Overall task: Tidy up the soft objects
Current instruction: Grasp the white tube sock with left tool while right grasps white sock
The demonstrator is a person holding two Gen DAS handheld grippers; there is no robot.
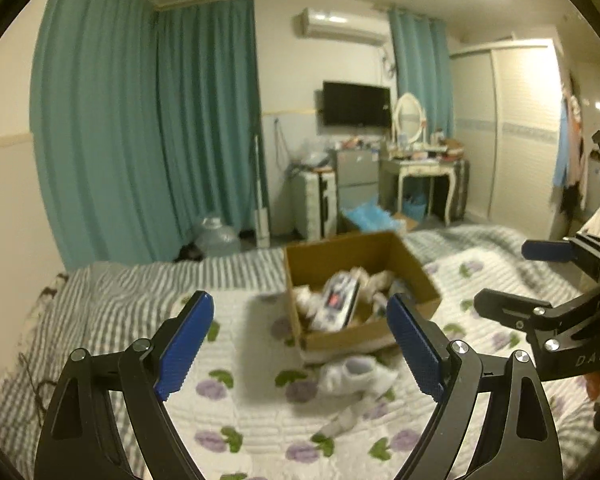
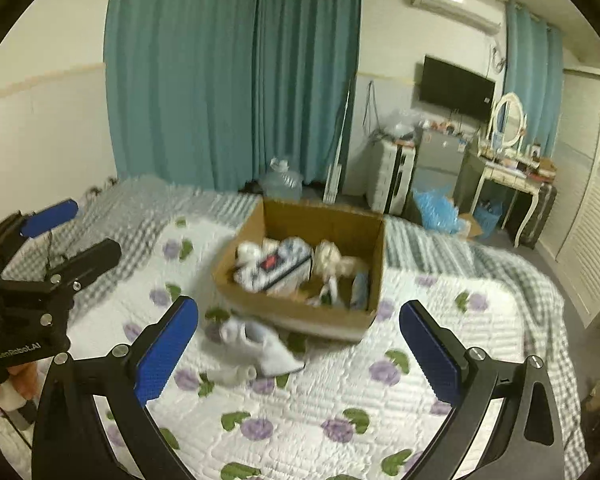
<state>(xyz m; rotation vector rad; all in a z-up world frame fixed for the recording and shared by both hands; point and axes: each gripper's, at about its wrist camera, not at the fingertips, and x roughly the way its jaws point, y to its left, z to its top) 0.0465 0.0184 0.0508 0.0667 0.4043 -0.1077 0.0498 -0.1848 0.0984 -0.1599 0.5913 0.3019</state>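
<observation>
Through my left wrist camera, my left gripper (image 1: 300, 340) hangs above the bed with its blue-padded fingers spread wide and nothing between them. Ahead sits an open brown cardboard box (image 1: 414, 258) on the white quilted bedspread printed with purple flowers and green leaves (image 1: 236, 412). Inside the box lie pale soft items, too blurred to name, and a white packet with a red patch (image 1: 338, 300). Just in front of the box, on the bedspread, lies a crumpled white sock-like cloth (image 1: 356, 376), with a smaller pale piece (image 1: 342, 420) nearer to me. My right gripper (image 1: 512, 276) shows at the right edge, fingers apart.

Through my right wrist camera, my right gripper (image 2: 298, 344) is likewise wide open and empty above the bedspread (image 2: 340, 392). The cardboard box (image 2: 356, 232) is ahead, holding the blurred pale things. The white cloth (image 2: 260, 344) lies just beside the box's near wall, left of centre. My left gripper (image 2: 80, 230) appears at the left, fingers parted. Teal curtains (image 2: 228, 72) hang behind the bed.
</observation>
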